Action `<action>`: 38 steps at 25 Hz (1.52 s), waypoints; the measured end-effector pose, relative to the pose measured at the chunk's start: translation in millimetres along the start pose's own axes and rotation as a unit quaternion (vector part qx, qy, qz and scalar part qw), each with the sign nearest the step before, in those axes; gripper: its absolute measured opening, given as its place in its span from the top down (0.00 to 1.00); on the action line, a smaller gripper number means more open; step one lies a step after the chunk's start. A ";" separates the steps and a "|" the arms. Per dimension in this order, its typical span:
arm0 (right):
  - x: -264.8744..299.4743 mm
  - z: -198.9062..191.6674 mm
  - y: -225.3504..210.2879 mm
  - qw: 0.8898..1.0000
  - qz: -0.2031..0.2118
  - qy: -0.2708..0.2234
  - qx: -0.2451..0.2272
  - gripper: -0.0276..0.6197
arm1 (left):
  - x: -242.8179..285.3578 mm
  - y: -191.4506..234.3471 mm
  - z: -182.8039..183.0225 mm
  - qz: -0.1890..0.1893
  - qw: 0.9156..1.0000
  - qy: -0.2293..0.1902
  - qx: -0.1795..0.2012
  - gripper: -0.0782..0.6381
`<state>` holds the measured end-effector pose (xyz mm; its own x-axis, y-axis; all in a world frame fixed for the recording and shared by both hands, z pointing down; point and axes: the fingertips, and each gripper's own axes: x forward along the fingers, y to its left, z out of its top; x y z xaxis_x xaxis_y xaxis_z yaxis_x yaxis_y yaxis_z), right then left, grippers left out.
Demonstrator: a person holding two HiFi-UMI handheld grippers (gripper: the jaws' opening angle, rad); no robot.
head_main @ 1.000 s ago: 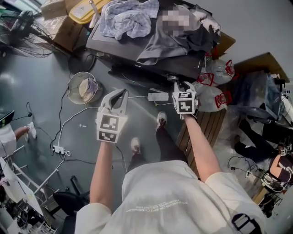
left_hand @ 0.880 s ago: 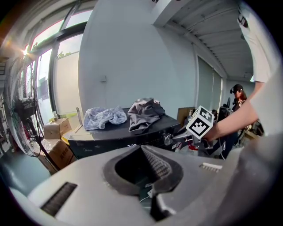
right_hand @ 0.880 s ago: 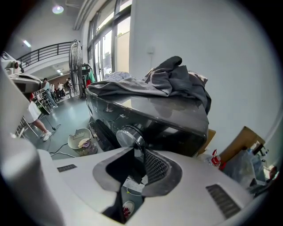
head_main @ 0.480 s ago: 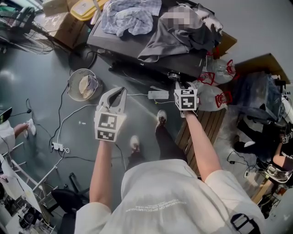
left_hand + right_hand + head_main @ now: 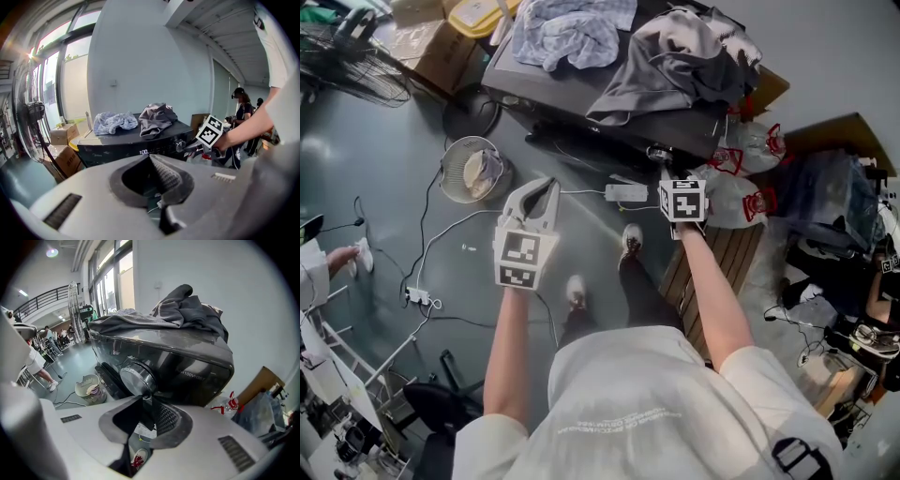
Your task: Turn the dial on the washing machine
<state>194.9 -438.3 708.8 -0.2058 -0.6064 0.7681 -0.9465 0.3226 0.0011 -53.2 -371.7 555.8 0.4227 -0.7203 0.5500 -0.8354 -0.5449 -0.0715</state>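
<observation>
The dark washing machine (image 5: 609, 108) stands ahead of me with clothes piled on its lid. Its silver dial (image 5: 135, 375) sticks out of the front panel, small in the head view as the dial (image 5: 654, 153). My right gripper (image 5: 147, 398) reaches up to it. The jaws are drawn together, and their tips touch the dial's lower rim. From the left gripper view the right gripper (image 5: 183, 147) points straight at the dial (image 5: 179, 144). My left gripper (image 5: 546, 190) hangs over the floor left of the machine, shut and empty.
A blue cloth (image 5: 572, 33) and a grey garment (image 5: 670, 56) lie on the lid. On the floor are a wire basket (image 5: 472, 175), a power strip (image 5: 625, 194) with cables, a wooden pallet (image 5: 722, 258) and bagged bottles (image 5: 741, 197). Cardboard boxes (image 5: 431, 56) stand at the back left.
The right gripper has crept slightly up and right toward the dial. The left gripper has hardly moved.
</observation>
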 end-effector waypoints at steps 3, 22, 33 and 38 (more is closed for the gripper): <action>2.7 -0.7 0.1 1.000 0.008 0.001 0.006 0.85 | 1.2 0.0 -2.3 0.001 1.000 0.005 0.000 0.87; -19.2 -23.6 -11.5 0.999 -0.019 0.011 0.040 0.84 | -17.7 20.7 -3.2 0.019 1.000 -0.001 0.004 0.87; -151.2 22.0 -19.0 0.994 -0.071 -0.088 -0.006 0.92 | -70.5 35.9 28.6 0.034 0.997 -0.061 0.018 0.87; -224.8 46.8 2.8 0.986 -0.071 -0.151 -0.017 0.93 | -100.9 29.6 40.2 0.022 0.995 -0.091 0.038 0.87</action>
<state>226.9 -335.1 506.2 -0.1401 -0.8340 0.5336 -0.9636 0.2389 0.1203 -106.5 -332.4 464.7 0.4487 -0.8064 0.3852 -0.8284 -0.5370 -0.1592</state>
